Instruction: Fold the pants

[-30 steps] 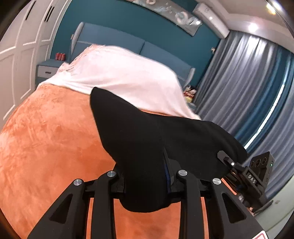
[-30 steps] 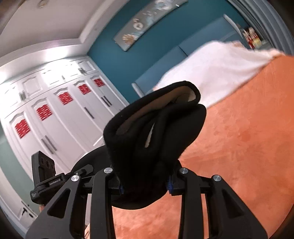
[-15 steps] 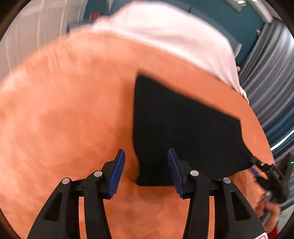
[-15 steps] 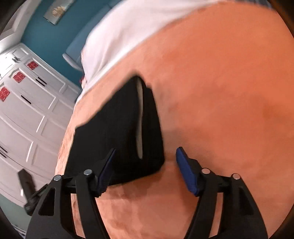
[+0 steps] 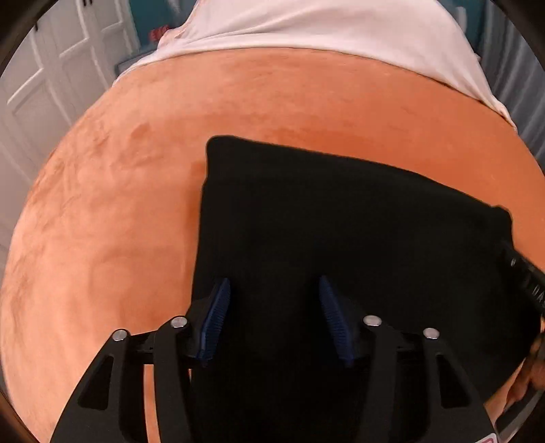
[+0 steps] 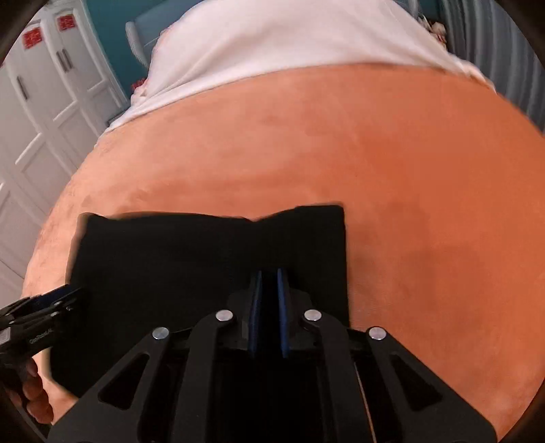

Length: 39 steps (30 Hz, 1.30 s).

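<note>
Pants (image 5: 340, 231), black and folded into a compact rectangle, lie flat near the front edge of the orange blanket (image 5: 119, 204), apparently just laid down to finish the fold. Beyond lies a white sheet (image 5: 323, 24). The left gripper (image 5: 272, 317), tilted downward over the cloth, has just been opening, gripping nothing. The right gripper (image 6: 269, 306), likewise tilted down, has snapped nearly closed above the fabric; whether it pinches cloth I cannot tell.

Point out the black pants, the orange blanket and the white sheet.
black pants (image 5: 340, 221), left wrist view, flat middle of cloth.
orange blanket (image 6: 425, 204), right wrist view, bare stretch.
white sheet (image 5: 323, 24), left wrist view, upper middle.
</note>
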Motion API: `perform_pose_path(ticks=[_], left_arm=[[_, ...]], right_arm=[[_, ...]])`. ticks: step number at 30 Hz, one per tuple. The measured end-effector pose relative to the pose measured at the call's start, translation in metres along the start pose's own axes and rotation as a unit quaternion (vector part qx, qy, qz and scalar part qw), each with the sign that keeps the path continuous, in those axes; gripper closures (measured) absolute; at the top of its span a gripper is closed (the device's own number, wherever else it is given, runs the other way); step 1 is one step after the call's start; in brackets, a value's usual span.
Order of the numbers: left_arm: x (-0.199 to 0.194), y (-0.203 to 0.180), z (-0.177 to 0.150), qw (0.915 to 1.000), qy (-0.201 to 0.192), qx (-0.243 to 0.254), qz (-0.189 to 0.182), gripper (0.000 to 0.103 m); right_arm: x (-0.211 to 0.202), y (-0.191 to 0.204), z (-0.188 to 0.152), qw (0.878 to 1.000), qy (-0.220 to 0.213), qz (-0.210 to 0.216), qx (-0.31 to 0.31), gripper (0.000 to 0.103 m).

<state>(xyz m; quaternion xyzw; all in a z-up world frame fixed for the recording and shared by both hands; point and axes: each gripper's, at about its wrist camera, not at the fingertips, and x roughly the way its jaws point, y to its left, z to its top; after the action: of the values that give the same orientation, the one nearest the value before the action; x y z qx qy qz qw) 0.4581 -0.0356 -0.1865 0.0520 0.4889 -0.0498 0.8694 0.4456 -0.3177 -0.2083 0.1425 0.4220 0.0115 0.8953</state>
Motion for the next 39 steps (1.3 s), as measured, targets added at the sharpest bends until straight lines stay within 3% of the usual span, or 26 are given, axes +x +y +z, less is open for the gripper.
perform_pose_path(ticks=[1,3,5,6,9,11,12,13,14,15,16,18,20,23,27,30,39], left_arm=[[-0.002,-0.003,-0.002,0.9997,-0.010,0.014,0.018,0.032],[-0.005,-0.007,-0.004,0.9988,-0.012,0.028,0.039,0.032],[-0.019,-0.006,-0.002,0.9993,-0.004,0.022,0.031,0.039],[-0.029,-0.005,-0.002,0.9995,-0.003,0.019,0.025,0.047],[-0.056,-0.007,-0.008,0.9990,-0.028,0.028,0.018,0.046],[-0.056,-0.012,-0.015,0.9989,-0.018,0.036,0.025,0.046],[-0.050,-0.012,-0.016,0.9991,-0.006,0.036,0.021,0.046],[-0.047,-0.012,-0.018,0.9990,0.008,0.033,0.030,0.050],[-0.047,-0.011,-0.021,0.9989,0.016,0.026,0.036,0.053],[-0.056,-0.008,-0.024,0.9994,0.016,0.017,0.024,0.057],[-0.067,-0.006,-0.026,0.9998,0.008,0.012,0.013,0.057],[-0.099,-0.006,-0.034,0.9995,-0.017,0.017,0.018,0.057],[-0.133,-0.007,-0.045,0.9985,-0.041,0.029,0.024,0.054],[-0.175,-0.007,-0.059,0.9981,-0.052,0.026,0.021,0.054],[-0.241,-0.009,-0.087,0.9958,-0.077,0.026,0.042,0.044],[-0.285,-0.006,-0.112,0.9938,-0.098,0.020,0.050,0.040],[-0.363,-0.009,-0.189,0.9921,-0.115,0.009,0.050,0.030]], right_arm=[[-0.001,-0.005,-0.004,1.000,-0.016,0.011,-0.002,0.096],[-0.005,-0.001,-0.005,1.000,-0.021,0.003,-0.005,0.096],[-0.015,0.000,-0.006,1.000,-0.019,-0.004,-0.008,0.095],[-0.030,0.001,-0.004,1.000,-0.018,0.000,0.009,0.092],[-0.071,0.018,-0.005,0.998,-0.045,0.041,0.020,0.089],[-0.076,0.023,-0.021,0.999,-0.030,0.024,-0.006,0.089],[-0.065,0.018,-0.033,1.000,0.001,0.003,-0.014,0.094],[-0.053,0.010,-0.042,1.000,0.020,0.002,-0.011,0.095],[-0.058,0.000,-0.048,1.000,0.007,0.020,0.008,0.096],[-0.066,-0.003,-0.048,0.999,0.011,0.020,0.022,0.096],[-0.081,-0.004,-0.046,0.999,0.018,0.022,0.045,0.091],[-0.124,-0.001,-0.050,0.996,-0.008,0.043,0.073,0.089],[-0.167,0.009,-0.061,0.997,-0.033,0.038,0.053,0.088],[-0.216,0.020,-0.082,0.998,-0.056,0.018,0.033,0.070],[-0.262,0.035,-0.105,0.997,-0.070,0.014,0.029,0.068],[-0.300,0.051,-0.117,0.996,-0.085,0.017,0.029,0.060],[-0.387,0.093,-0.175,0.992,-0.120,0.034,-0.011,0.051]])
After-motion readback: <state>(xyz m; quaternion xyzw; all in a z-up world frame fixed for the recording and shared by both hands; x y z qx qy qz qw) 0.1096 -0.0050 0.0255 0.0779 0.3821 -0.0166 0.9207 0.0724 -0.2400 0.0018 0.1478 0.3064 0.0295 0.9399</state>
